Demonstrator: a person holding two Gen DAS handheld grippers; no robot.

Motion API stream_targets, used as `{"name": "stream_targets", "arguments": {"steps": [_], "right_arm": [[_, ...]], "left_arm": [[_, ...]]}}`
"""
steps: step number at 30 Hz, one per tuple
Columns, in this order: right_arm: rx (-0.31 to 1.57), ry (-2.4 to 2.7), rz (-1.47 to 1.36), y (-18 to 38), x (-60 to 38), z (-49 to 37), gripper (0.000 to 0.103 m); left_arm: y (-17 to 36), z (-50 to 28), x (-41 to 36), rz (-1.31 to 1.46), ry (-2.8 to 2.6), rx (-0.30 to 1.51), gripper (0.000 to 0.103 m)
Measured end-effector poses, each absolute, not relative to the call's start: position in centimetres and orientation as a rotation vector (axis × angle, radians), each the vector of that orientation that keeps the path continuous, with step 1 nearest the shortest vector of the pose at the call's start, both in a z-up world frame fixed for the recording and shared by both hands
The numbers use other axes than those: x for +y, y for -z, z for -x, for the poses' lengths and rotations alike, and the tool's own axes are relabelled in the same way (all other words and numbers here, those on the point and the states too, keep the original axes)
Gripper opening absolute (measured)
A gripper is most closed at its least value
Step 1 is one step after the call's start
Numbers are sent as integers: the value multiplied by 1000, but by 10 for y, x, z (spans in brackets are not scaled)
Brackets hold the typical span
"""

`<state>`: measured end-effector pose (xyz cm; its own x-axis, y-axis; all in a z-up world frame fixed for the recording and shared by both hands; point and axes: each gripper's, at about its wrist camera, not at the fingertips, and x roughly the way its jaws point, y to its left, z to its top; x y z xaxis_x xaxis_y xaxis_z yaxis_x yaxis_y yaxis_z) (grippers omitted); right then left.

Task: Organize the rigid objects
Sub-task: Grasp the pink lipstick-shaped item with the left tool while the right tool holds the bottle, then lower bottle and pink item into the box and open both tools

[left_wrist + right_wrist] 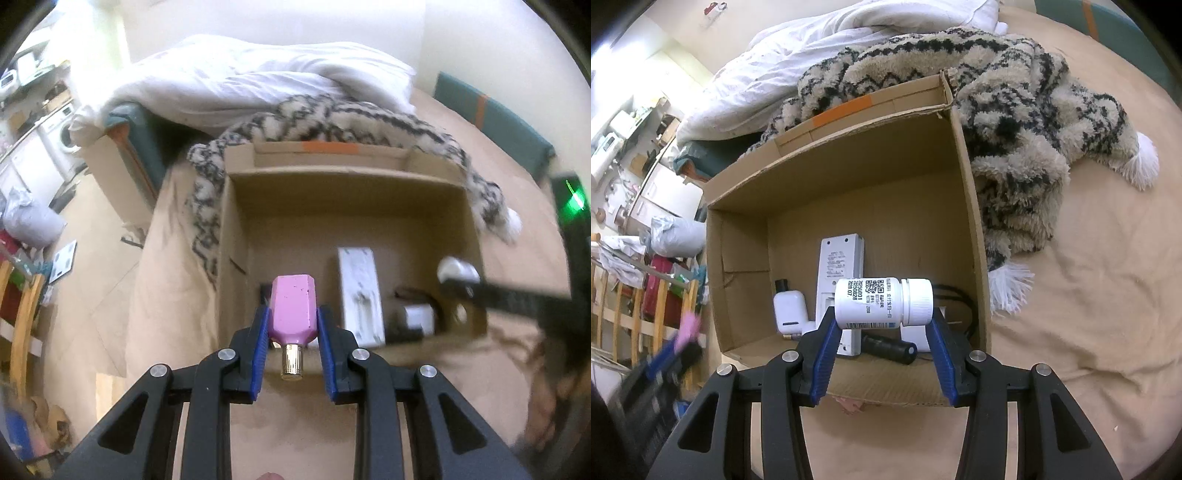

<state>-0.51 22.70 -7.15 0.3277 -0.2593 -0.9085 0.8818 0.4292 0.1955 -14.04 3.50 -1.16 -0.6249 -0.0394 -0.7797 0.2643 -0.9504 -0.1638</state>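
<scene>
A cardboard box [967,206] sat open on a bed with a beige sheet [1089,295], and everything here is placed by that box.

The left gripper [291,325] hung above the box's near wall. Its blue pads [260,350] pressed both sides of a pink bottle [293,310], narrowed to the bottle's width. The bottle's gold cap [292,363] pointed back toward the camera, and its pink body reached out over the box's inside.

The right gripper [882,328] hung over the box's near wall too, at the box's right end as the left camera saw it. Its pads [827,350] stood about half open, clamped end to end on a white pill bottle [882,302]. The bottle lay sideways with its ribbed cap toward the right pad, and black print and a square code showed on its label.

Inside the box, on its floor, lay a long white remote [840,273] near the middle. Left of the remote sat a small white bottle [790,308] with a dark top. In front of the remote lay a black cylinder [888,349], and a black cable [956,302] ran along the box's right wall. A small white block [419,317] rested near that wall as well; what it was could not be told.

Behind the box a black-and-cream patterned blanket [1015,122] was heaped, touching the back wall and trailing past the right wall. A white duvet [812,59] was piled beyond the blanket.
</scene>
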Motion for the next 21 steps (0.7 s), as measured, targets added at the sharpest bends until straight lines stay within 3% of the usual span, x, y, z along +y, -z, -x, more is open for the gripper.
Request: {"name": "stream_targets", "arguments": {"steps": [9, 18, 19, 20, 21], "right_arm": [[958, 892, -820, 78, 226, 3, 49], [936, 909, -855, 80, 226, 6, 50], [928, 903, -862, 79, 226, 6, 53], [919, 894, -866, 78, 226, 6, 67], [910, 892, -867, 77, 227, 5, 82]], "left_arm": [[63, 199, 23, -1407, 2524, 400, 23], [94, 207, 27, -1510, 2461, 432, 23], [95, 206, 27, -1520, 2466, 451, 28], [94, 205, 29, -1522, 2472, 450, 35], [92, 203, 31, -1521, 2476, 439, 63]]}}
